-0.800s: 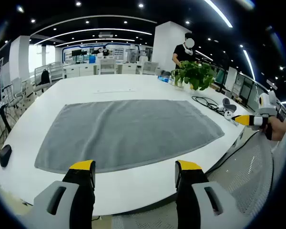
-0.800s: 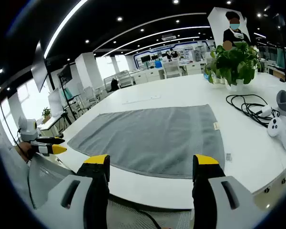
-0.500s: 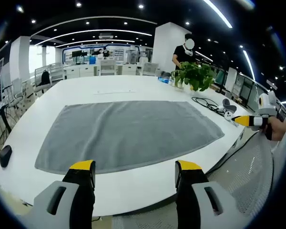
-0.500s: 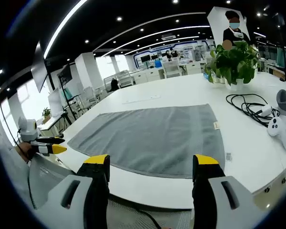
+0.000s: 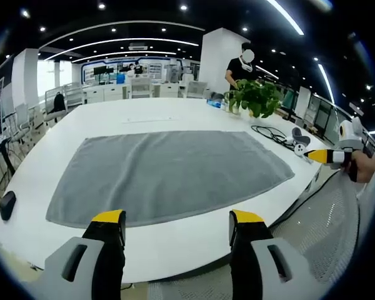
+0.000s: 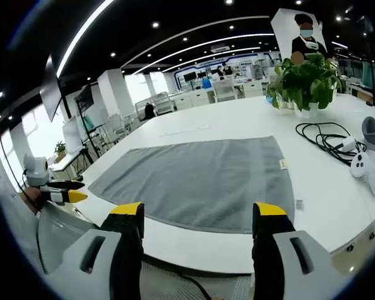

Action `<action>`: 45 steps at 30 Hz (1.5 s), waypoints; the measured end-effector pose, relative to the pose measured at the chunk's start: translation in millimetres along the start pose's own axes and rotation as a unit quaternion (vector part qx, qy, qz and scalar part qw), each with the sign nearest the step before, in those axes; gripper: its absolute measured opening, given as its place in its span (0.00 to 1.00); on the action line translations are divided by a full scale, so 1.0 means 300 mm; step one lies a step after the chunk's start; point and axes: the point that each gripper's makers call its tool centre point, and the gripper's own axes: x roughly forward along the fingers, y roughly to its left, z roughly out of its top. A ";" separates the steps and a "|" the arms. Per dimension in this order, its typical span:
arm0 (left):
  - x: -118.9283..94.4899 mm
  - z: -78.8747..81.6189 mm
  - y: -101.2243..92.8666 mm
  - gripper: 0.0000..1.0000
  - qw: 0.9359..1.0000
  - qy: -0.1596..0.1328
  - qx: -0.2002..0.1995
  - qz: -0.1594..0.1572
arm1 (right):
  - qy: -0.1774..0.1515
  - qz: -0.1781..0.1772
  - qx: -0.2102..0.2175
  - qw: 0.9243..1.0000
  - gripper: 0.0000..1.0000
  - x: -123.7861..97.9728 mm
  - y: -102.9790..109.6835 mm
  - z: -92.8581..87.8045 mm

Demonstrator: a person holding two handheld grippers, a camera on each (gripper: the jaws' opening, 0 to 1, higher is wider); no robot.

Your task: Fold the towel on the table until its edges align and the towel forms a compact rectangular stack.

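A grey towel (image 5: 165,172) lies flat and unfolded on the white table (image 5: 112,115); the right gripper view has the same towel (image 6: 200,178) spread out. My left gripper (image 5: 176,224) hovers open short of the table's near edge, nothing between its jaws. My right gripper (image 6: 199,215) is open too, off the table's edge before the towel's near side. The right gripper (image 5: 328,156) shows at the far right of the left gripper view, held in a hand. The left gripper (image 6: 65,190) shows at the left of the right gripper view.
A potted plant (image 6: 306,78) stands at the table's far side, with a black cable (image 6: 325,140) and white controllers (image 6: 362,165) beside it. A person (image 6: 306,37) stands behind the plant. A black object (image 5: 6,203) lies at the table's left edge. Mesh chair backs sit below the table.
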 end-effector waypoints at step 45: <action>0.001 0.000 -0.002 0.69 1.000 0.002 0.012 0.004 | -0.007 0.004 0.004 1.000 0.70 -0.002 0.004 0.006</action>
